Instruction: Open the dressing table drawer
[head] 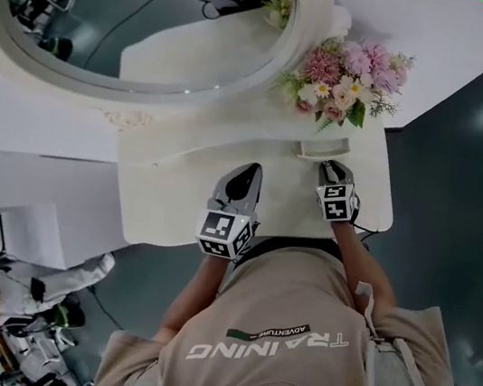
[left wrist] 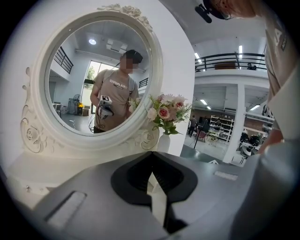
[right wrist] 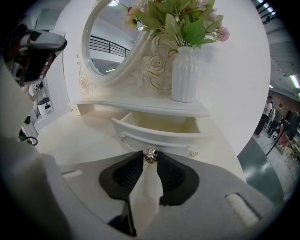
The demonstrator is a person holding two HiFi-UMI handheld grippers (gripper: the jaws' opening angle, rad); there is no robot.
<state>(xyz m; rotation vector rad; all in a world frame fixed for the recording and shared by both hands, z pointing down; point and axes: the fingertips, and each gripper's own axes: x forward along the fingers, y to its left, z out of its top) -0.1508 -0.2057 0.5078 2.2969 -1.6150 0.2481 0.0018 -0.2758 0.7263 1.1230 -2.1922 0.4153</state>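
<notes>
The white dressing table has a small drawer under its shelf, and the drawer stands pulled out, its inside empty. My right gripper is at the drawer front. In the right gripper view its jaws are shut on the silver drawer knob. My left gripper hovers over the bare table top to the left of the drawer. Its jaws are shut with the tips together and nothing between them, pointing at the mirror base.
An oval mirror in an ornate white frame stands at the back of the table. A white vase of pink flowers sits on the shelf above the drawer. Dark floor lies right of the table; another person is at lower left.
</notes>
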